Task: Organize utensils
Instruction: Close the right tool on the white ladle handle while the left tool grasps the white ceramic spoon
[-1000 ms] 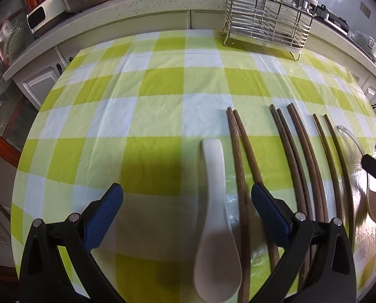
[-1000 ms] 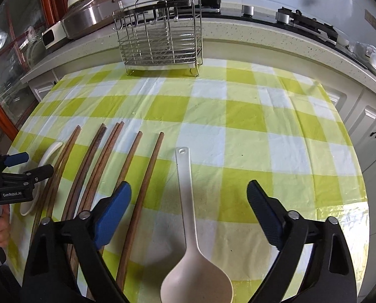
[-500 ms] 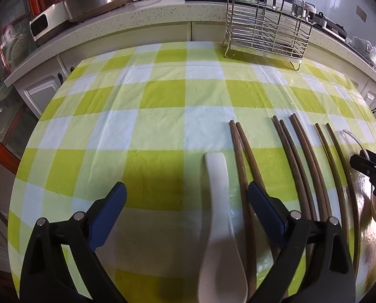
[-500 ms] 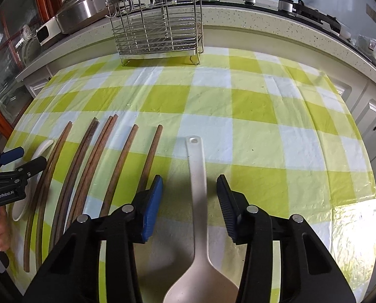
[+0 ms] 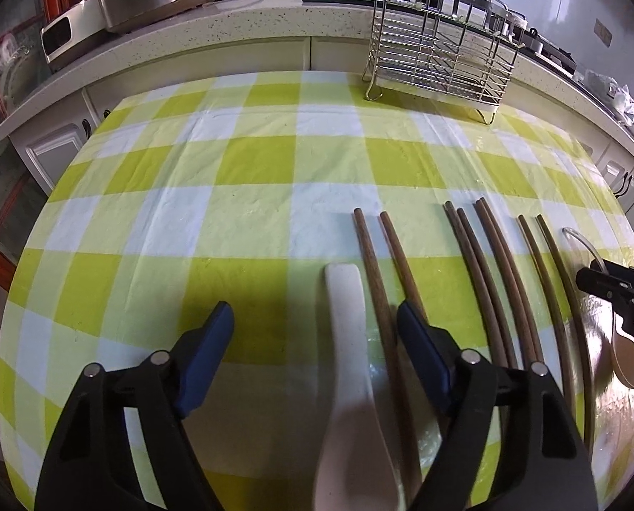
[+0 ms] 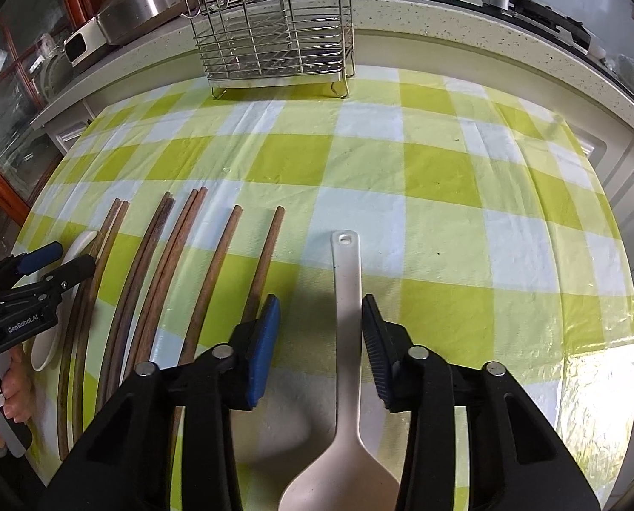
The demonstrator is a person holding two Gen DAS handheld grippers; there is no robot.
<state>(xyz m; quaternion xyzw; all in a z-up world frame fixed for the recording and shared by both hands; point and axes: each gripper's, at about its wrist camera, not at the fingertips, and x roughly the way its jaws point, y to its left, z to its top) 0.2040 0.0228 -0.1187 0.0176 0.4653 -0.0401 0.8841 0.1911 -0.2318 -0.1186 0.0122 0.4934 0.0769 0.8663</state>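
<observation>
Setting: checked counter [image 6: 444,179], wire rack [image 6: 274,30] behind.
Right tool [image 6: 321,323]: my jaws closing around rice paddle [image 6: 346,323], narrower than before.
Left tool [image 5: 315,332]: closing over white spoon [image 5: 346,340], not yet gripping.

1. The white spoon [image 5: 346,366] is running off the bottom edge in the left wrist view, its bowl cut short.
2. The beige rice paddle [image 6: 346,340] is losing its blade below the frame.
3. The right tool [image 5: 623,298] is covering part of that paddle.
4. The chopsticks [image 5: 483,281] are disappearing behind the left tool [image 5: 315,323].
</observation>
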